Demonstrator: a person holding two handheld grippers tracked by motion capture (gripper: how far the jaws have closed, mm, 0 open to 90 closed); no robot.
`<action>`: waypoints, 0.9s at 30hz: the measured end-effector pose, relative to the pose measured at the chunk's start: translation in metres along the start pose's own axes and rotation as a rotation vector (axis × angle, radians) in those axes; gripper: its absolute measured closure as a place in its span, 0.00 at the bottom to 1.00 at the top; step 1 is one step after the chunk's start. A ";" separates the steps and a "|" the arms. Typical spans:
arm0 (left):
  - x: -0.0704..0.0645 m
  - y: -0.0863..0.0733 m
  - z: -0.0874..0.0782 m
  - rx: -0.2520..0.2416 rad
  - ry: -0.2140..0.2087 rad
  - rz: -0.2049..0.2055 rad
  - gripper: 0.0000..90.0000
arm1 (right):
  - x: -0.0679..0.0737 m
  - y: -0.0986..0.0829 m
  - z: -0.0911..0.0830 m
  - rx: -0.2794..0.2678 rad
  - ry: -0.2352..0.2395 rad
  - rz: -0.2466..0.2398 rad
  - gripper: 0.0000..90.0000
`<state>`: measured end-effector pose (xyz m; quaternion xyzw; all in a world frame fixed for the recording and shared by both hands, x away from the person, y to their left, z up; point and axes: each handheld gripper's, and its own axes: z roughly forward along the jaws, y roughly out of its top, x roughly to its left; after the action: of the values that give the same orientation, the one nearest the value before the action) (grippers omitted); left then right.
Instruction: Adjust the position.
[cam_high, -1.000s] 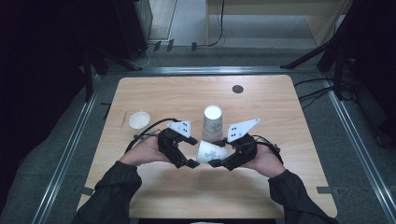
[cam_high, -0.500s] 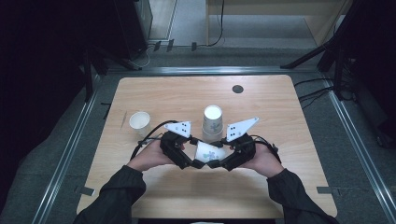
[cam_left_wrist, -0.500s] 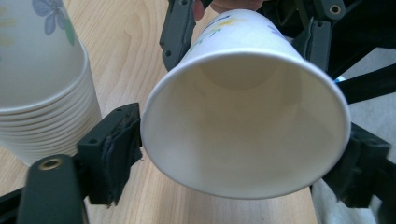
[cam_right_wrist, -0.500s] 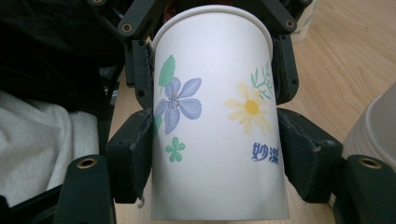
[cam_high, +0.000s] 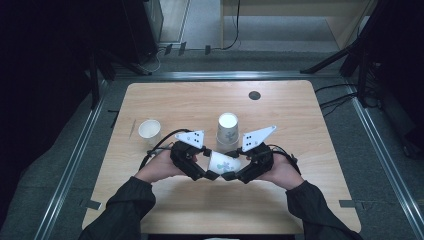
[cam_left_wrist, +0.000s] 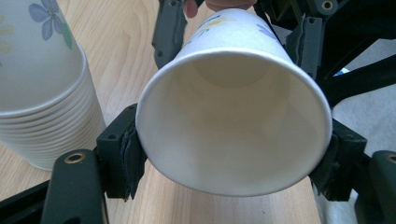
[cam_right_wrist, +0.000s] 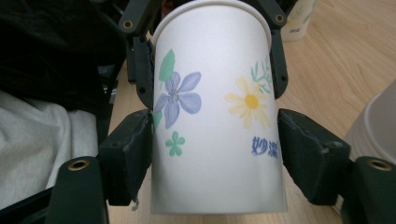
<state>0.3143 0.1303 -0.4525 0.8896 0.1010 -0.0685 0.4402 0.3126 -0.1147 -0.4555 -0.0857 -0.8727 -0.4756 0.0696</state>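
1. While both hands sit at the near side of the light wood table (cam_high: 310, 190), the left gripper (cam_high: 206, 174) and right gripper (cam_high: 227, 175) meet nose to nose over it, both on one paper cup (cam_high: 223, 163).
2. That cup's lying on its side between them, just off the wood, mouth toward the left gripper. It's white with a blue flower, a yellow daisy, green leaves and some blue writing.
3. Left gripper's jaws pinch the cup at its open rim; right gripper's jaws press on its sides nearer the base. So both are clamped on it, neither spread free.
4. Just past the grippers there's a stack of cups (cam_high: 227, 128), upside down, same flower print.
5. Off to the left stands a single cup (cam_high: 149, 129), mouth up, well apart from the rest.
6. Far edge of the table has a small dark disc (cam_high: 254, 95).
7. Around it: grey floor (cam_high: 390, 165), metal rails, cables, dark room.
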 end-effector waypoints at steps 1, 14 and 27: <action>0.000 0.000 -0.002 0.005 0.000 -0.004 0.27 | 0.000 0.000 0.000 0.002 0.001 0.001 0.30; -0.004 0.018 -0.030 0.097 0.095 0.027 0.27 | 0.001 -0.003 0.000 0.039 -0.050 -0.019 0.28; -0.009 0.040 -0.020 0.317 0.096 -0.015 0.27 | 0.000 -0.007 0.005 0.049 -0.070 -0.024 0.29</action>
<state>0.3158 0.1221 -0.4077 0.9493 0.1165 -0.0443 0.2887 0.3106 -0.1139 -0.4639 -0.0901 -0.8869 -0.4517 0.0355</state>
